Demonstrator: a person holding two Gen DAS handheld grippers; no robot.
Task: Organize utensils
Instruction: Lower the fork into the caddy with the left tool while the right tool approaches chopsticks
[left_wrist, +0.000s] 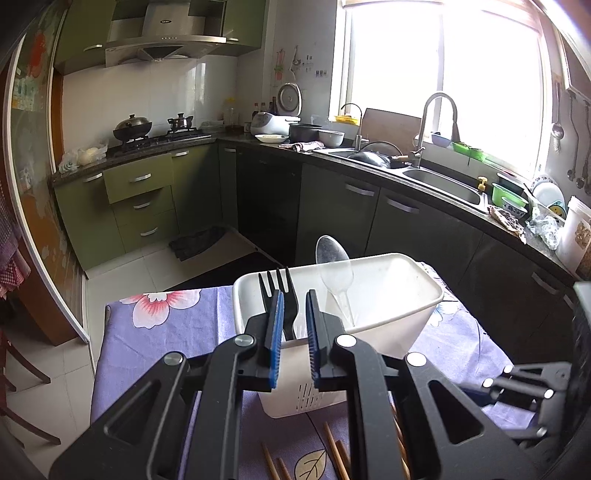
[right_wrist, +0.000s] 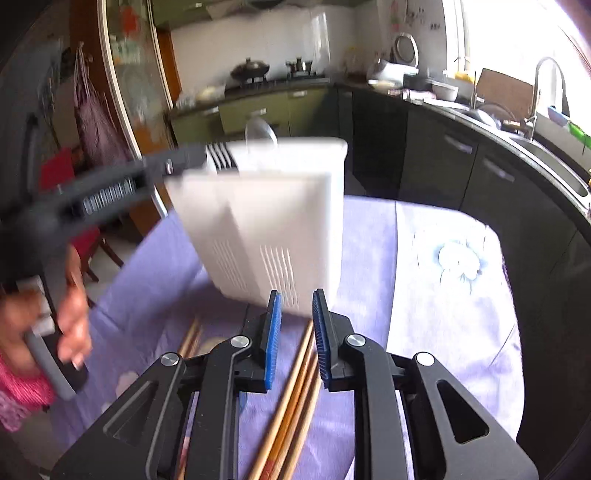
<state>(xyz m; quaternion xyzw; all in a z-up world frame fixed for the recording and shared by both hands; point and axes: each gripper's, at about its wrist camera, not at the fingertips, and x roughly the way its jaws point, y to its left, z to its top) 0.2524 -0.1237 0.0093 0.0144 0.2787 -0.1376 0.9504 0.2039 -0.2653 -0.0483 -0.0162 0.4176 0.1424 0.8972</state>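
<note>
Kitchen; floral-clothed table (left_wrist: 155, 332) carrying white caddy (left_wrist: 388, 295) (fork, spoon inside); left tool (left_wrist: 295, 328) clamps its near rim; right tool (right_wrist: 297, 328) slightly parted over chopsticks (right_wrist: 291, 398), gripping nothing.

The left gripper (left_wrist: 295, 325) is held tilted downward, its blue pads (left_wrist: 275, 339) set a narrow gap apart. The right gripper (right_wrist: 297, 328) is pitched steeply down, pads likewise slightly parted, nothing pressed between them. A hand (right_wrist: 72, 314) is wrapped around the left gripper's handle.

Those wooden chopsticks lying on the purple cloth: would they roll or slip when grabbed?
The chopsticks look thin, stiff and light, so probably easy to lift. Being slim and smooth-looking, they may slide or roll. Several lie close together, so one may be hard to single out.
</note>
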